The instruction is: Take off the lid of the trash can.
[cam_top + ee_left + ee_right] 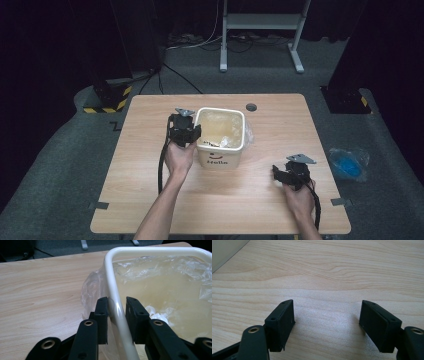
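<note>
A cream plastic bin (220, 109) marked "Hello" stands near the table's middle, lined with a clear plastic bag (248, 133). Crumpled white scraps (226, 142) lie inside it. My left gripper (192, 132) straddles the bin's left wall. In the left gripper view the bin's rim (113, 282) runs between the jaws of the left gripper (117, 304), which are shut on it, one pad outside against the bag (91, 290) and one inside. My right gripper (280, 172) rests low over bare wood at the front right. The right gripper (327, 315) is open with nothing between its pads.
A round grey cable hole (251, 107) sits at the table's far edge. On the floor to the right lies a blue thing in a clear bag (348, 163). A white metal stand (260, 22) is behind the table. The wooden tabletop (150, 150) spreads to the left.
</note>
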`<state>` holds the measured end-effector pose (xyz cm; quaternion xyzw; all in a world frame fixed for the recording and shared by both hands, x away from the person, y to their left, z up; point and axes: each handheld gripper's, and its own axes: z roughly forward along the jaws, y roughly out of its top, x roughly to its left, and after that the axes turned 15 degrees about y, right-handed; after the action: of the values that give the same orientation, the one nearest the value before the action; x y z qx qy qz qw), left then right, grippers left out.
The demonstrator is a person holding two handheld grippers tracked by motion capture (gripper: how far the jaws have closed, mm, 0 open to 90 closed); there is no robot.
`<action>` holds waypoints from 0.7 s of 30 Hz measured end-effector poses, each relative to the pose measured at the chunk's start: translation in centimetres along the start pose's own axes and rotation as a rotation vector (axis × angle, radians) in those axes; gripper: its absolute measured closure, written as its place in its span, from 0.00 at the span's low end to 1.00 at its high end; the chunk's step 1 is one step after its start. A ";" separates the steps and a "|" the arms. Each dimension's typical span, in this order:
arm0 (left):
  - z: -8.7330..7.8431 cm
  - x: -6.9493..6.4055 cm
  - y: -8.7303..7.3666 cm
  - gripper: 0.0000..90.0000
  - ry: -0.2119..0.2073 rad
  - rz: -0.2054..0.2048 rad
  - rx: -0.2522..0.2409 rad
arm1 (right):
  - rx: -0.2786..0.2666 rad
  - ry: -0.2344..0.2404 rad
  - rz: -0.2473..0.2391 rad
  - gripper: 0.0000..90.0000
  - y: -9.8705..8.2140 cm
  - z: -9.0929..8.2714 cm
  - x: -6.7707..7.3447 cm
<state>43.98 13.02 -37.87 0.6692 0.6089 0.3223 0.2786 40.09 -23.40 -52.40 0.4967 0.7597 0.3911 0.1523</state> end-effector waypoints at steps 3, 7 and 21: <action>-0.1 0.0 0.0 0.80 -0.002 -0.008 -0.003 | 0.000 0.000 0.000 0.31 0.0 0.0 0.0; -0.3 0.2 0.1 0.80 -0.004 -0.011 -0.006 | 0.000 0.000 0.000 0.31 0.0 0.0 0.0; -0.6 0.5 0.1 0.81 -0.007 -0.026 -0.011 | 0.000 0.000 0.000 0.31 0.0 0.0 0.0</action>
<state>43.63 13.50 -37.36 0.6610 0.6147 0.3196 0.2883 40.09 -23.41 -52.40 0.4966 0.7598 0.3910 0.1524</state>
